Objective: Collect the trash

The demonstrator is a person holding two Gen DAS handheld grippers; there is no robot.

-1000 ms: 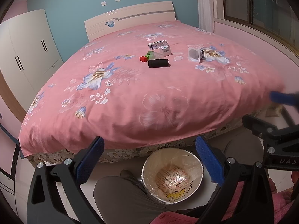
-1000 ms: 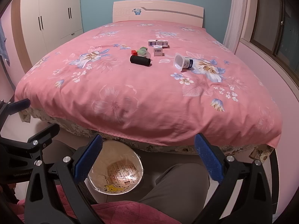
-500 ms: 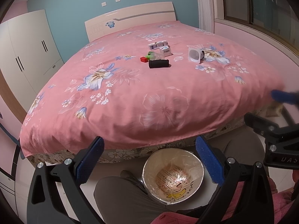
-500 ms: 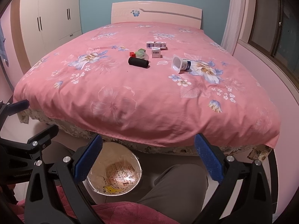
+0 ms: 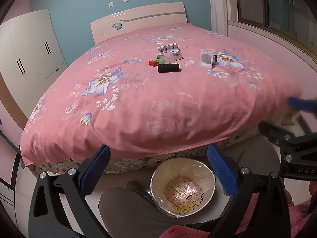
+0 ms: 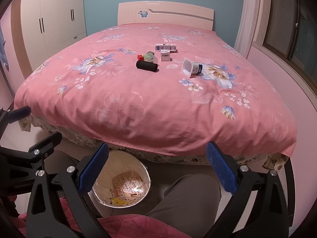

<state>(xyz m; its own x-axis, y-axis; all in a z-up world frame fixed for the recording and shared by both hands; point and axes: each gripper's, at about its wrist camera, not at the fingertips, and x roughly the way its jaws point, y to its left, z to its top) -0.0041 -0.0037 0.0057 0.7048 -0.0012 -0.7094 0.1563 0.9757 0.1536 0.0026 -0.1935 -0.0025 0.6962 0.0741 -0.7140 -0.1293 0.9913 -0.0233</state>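
Note:
Trash lies mid-bed on the pink floral cover: a black roll, a tipped white yogurt cup, two small white boxes, a red cube and a green-and-clear piece. A lined bin stands on the floor at the bed's foot. My left gripper and right gripper are open and empty, held over the bin, well short of the trash.
The bed fills the room's middle. White wardrobes stand at the left, a window ledge at the right. The person's grey trouser legs flank the bin.
The right wrist view has shifted slightly forward and up toward the bed. The left gripper has barely moved. Both stay open.

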